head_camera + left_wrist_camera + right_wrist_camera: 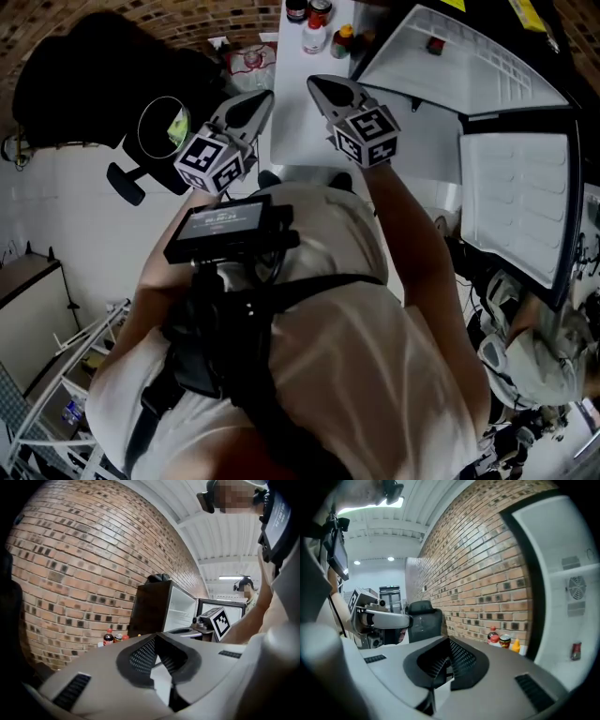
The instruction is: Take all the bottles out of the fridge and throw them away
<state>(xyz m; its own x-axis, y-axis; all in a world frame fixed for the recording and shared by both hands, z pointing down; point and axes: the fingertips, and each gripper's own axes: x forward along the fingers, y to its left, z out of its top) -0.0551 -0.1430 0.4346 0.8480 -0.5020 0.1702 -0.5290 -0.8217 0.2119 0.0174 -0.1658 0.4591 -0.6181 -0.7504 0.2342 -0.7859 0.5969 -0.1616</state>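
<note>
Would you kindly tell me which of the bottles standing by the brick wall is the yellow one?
The small bottle at the end of the row nearest the fridge; none of the others is yellow.

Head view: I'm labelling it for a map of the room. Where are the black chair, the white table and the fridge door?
black chair (84, 84), head view, on its black padding.
white table (300, 122), head view, on the bare top.
fridge door (516, 202), head view, on the white inner lining.
</note>
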